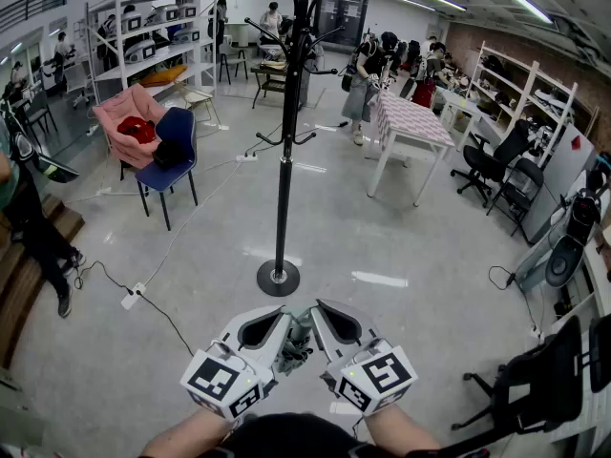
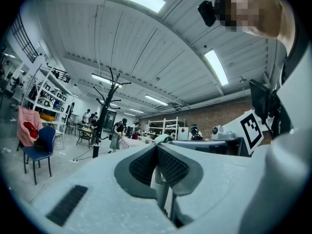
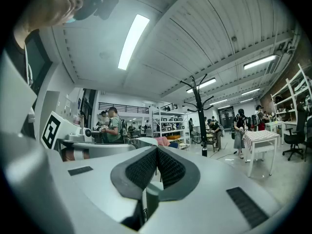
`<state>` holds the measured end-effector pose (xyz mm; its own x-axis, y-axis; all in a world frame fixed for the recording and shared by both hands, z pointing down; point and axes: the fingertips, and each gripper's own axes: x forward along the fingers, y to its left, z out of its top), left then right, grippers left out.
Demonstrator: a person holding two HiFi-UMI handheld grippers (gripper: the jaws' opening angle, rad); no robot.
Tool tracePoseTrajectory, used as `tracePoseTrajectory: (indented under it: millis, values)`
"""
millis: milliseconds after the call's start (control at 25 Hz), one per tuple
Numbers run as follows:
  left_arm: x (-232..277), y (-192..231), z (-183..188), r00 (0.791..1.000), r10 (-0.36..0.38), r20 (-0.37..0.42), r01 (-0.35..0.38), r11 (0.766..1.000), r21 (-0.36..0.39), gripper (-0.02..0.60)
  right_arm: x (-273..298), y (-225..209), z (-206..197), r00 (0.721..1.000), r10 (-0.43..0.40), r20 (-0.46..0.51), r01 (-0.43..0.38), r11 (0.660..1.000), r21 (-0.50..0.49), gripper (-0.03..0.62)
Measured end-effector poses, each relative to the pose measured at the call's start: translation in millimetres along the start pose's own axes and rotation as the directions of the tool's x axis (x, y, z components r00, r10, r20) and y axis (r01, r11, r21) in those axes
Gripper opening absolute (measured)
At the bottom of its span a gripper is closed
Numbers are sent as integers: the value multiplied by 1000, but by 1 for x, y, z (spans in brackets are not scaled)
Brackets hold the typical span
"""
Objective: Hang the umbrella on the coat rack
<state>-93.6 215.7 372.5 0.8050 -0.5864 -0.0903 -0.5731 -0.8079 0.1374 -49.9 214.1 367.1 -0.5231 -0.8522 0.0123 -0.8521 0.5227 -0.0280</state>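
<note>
The black coat rack (image 1: 284, 160) stands on its round base straight ahead of me, with bare hooks at mid height and at the top. It also shows far off as the coat rack (image 2: 100, 126) and the coat rack (image 3: 199, 116). A pale grey-green umbrella (image 1: 297, 338) sits low in the head view between both grippers. My left gripper (image 1: 284, 326) and right gripper (image 1: 317, 321) meet around it from either side. In the left gripper view the left gripper (image 2: 157, 162) is shut, a pale umbrella shaft (image 2: 161, 191) pinched below the pads. The right gripper (image 3: 157, 165) is shut likewise on the umbrella (image 3: 148, 201).
A blue chair (image 1: 170, 156) with pink cloth and dark items stands left of the rack. A power strip (image 1: 131, 298) and cable lie on the floor. A checked-cloth table (image 1: 412, 122) and office chairs (image 1: 496, 165) are to the right. A person (image 1: 33, 227) stands at the left edge.
</note>
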Motion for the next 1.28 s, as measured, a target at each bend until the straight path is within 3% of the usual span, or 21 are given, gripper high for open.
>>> tracePoseTrajectory:
  millis: [640, 920, 1280]
  values:
    - [-15, 0, 7, 1000, -26, 8, 26, 1000, -14, 9, 0, 12, 4, 999, -34, 14, 34, 999, 14, 9]
    - [-22, 2, 7, 997, -71, 1, 71, 997, -23, 9, 1, 21, 2, 998, -57, 14, 57, 997, 47, 9]
    - [-39, 17, 5, 991, -133, 15, 134, 990, -35, 9, 13, 39, -3, 994, -110, 9, 110, 994, 18, 9]
